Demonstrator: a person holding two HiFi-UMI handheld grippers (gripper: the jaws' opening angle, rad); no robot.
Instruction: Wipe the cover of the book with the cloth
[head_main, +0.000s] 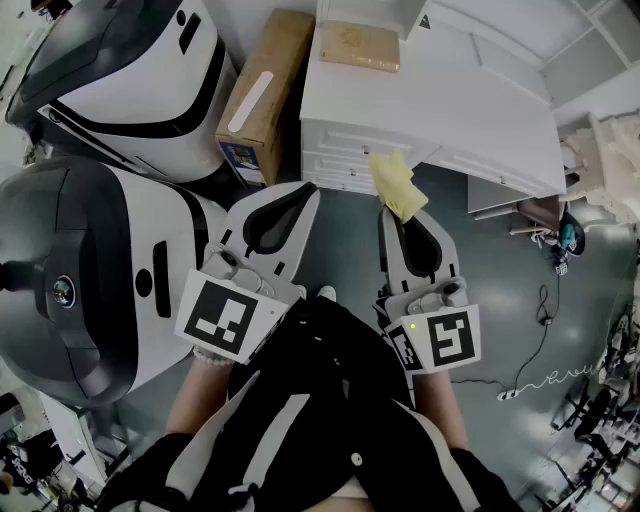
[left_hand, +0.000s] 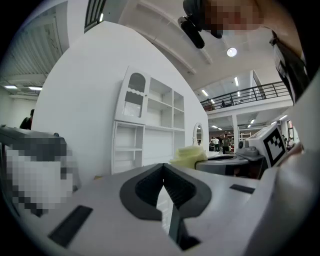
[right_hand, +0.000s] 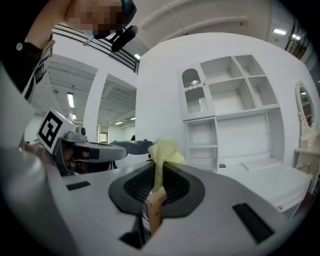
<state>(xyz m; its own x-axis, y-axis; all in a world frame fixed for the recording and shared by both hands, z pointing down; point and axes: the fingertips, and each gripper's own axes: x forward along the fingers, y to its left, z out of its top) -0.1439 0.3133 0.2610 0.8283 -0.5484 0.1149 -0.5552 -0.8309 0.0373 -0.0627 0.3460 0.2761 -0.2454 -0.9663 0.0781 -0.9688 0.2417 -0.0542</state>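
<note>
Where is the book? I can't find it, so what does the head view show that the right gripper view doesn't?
Only the head view: the tan book lying on the white desk. Only the right gripper view: the tall white shelf unit, and the right gripper shut on the yellow cloth. Both: that cloth, the cardboard box and the left gripper.

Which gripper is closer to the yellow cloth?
Right. The right gripper pinches the yellow cloth in its jaws; the left gripper, shut and empty, sits apart to its left.
</note>
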